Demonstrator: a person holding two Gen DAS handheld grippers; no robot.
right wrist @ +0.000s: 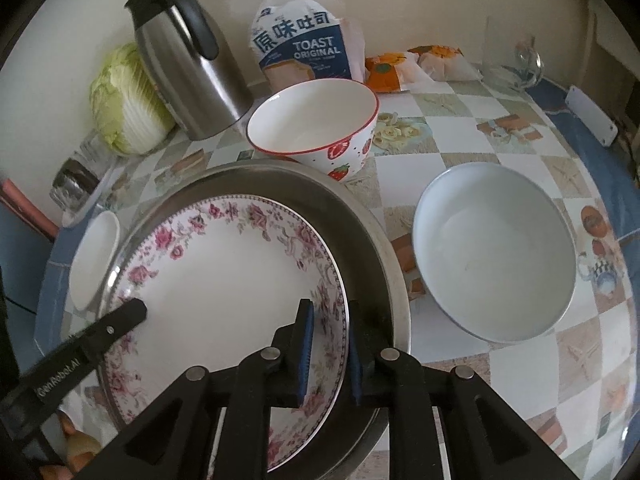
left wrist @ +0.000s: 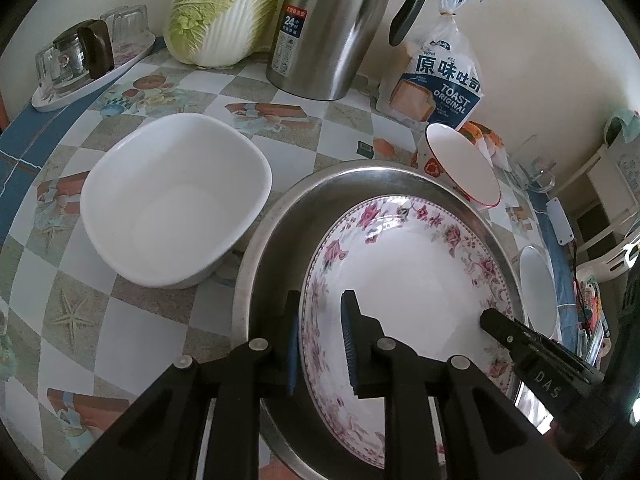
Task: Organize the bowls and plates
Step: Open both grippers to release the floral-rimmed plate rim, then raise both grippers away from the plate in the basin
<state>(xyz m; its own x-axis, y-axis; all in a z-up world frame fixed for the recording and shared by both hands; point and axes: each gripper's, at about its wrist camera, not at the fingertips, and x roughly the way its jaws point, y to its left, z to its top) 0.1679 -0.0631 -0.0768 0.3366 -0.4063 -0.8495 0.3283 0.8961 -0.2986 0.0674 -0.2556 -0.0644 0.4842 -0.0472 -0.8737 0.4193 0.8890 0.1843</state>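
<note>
A white plate with a pink floral rim [left wrist: 408,272] [right wrist: 224,280] lies inside a round steel tray [left wrist: 280,216] [right wrist: 372,232]. My left gripper [left wrist: 321,295] straddles the plate's left rim, and its pads stand slightly apart from the rim. My right gripper [right wrist: 331,303] straddles the opposite rim the same way, with a small gap at its pads. A white squarish bowl [left wrist: 176,204] [right wrist: 94,264] sits left of the tray. A strawberry-patterned bowl [right wrist: 316,124] [left wrist: 464,164] stands behind the tray. On the tray's right rests a pale round bowl [right wrist: 496,252] [left wrist: 538,292].
Along the wall stand a steel thermos jug [left wrist: 332,28] [right wrist: 188,64], a napa cabbage [left wrist: 224,12], a toast bag [right wrist: 304,44] and orange packets [right wrist: 400,66]. A tray of glasses [left wrist: 80,64] is at the far left, a glass mug [right wrist: 512,56] at the far right.
</note>
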